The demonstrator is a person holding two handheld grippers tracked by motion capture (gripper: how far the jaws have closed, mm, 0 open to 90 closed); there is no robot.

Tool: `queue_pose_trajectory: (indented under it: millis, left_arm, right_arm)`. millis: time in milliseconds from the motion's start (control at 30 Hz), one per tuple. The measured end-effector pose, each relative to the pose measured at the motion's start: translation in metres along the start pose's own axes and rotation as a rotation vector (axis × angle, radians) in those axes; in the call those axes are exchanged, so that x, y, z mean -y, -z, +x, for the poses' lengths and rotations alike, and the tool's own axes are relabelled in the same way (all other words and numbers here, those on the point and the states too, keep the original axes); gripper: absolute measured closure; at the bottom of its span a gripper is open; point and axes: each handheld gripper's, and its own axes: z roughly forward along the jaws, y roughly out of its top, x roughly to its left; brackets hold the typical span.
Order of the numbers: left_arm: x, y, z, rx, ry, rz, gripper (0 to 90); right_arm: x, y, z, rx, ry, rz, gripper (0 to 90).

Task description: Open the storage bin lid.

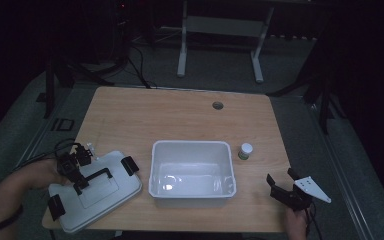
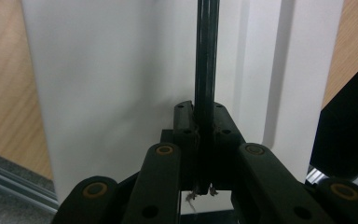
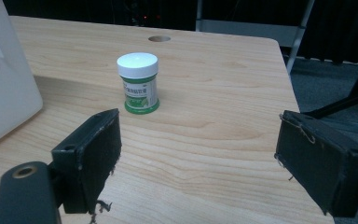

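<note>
Left tool (image 1: 78, 172) clamped shut, right tool (image 1: 281, 181) gaping

1. Right gripper (image 3: 198, 163): black jaws spread wide apart, nothing between them.
2. Small jar (image 3: 138, 82): white lid, green label, upright on the bench (image 3: 214, 93), ahead of the jaws.
3. White bin (image 3: 4, 79): wall at left edge.
4. Round hole (image 3: 159, 38): far bench edge.

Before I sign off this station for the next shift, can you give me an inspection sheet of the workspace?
Surface: wooden table, round hole near far edge.
Job's things: white lid flat at the near left corner; open white bin mid-table, apparently empty.
Clutter: small green-labelled jar, white cap, upright beside the bin.
Grippers: left hand-held gripper shut on the lid's black handle; right hand-held gripper open, empty, aimed toward the jar.
Cables: one trails from the left hand-held gripper; more on the floor.
Surroundings: dark room, table legs behind.
</note>
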Motion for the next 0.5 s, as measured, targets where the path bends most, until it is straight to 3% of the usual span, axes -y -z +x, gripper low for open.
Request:
queue_pose_trajectory:
  millis: [167, 300, 500]
  left_arm:
    - [0.0045, -0.0024, 0.0041, 0.027, 0.010, -0.036, 83.2]
    - [0.0062, -0.0024, 0.0061, -0.001, 0.008, -0.048, 81.4]
    - [0.0107, -0.0034, 0.0107, -0.011, 0.038, -0.056, 56.4]
  right_arm:
    - [-0.0003, -0.0006, 0.0009, -0.003, 0.006, 0.008, 13.7]
    - [-0.0006, -0.0014, 0.0021, -0.001, 0.020, 0.015, 13.7]
    - [-0.0022, -0.0015, 0.0018, -0.018, 0.019, 0.034, 13.7]
